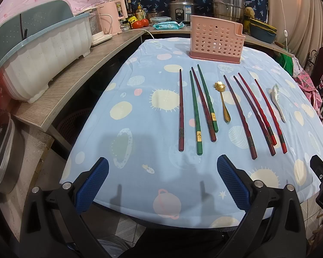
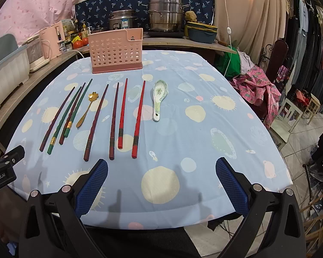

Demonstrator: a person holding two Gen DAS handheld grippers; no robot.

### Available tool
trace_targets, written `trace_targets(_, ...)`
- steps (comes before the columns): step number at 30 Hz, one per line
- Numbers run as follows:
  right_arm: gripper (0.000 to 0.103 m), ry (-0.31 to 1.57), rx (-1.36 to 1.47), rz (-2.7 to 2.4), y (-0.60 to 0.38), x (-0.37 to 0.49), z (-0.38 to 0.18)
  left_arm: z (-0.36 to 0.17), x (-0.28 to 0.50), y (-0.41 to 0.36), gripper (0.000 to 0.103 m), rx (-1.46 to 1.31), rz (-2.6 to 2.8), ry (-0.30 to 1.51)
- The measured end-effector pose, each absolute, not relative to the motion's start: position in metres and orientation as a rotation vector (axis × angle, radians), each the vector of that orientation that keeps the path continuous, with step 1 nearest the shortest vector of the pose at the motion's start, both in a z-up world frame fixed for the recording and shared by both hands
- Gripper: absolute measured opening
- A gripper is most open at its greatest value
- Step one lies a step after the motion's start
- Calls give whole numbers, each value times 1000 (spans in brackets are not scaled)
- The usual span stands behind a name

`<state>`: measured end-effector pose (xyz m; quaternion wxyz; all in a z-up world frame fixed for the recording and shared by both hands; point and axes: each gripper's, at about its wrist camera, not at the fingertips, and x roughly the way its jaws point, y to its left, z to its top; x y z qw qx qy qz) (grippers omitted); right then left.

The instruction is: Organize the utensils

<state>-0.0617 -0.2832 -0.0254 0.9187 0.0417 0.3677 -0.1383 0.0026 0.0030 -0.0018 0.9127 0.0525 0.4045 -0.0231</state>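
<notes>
Where a blue patterned cloth [image 2: 183, 129] covers the counter [image 1: 60, 99], laid out for sorting. At the far end, upright: pink perforated holder [image 2: 116, 51], well apart from the rest. Nearer, side by side, pointing toward the holder: eight chopsticks [image 2: 114, 120], red, dark red and green, two of them crossing. Among the chopsticks, a gold spoon [image 2: 87, 109]; just right of the row, a white ceramic spoon [image 2: 158, 99]. Low over the near edge, left gripper [image 1: 162, 185] and right gripper [image 2: 161, 185], jaws spread wide, grasping nothing.
</notes>
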Motion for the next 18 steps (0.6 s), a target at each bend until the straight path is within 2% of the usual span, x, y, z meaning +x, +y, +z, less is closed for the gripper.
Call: trace_targets(18, 96, 756, 89, -283, -284, -63, -26, -2, 1, 2, 96, 108, -49, 833)
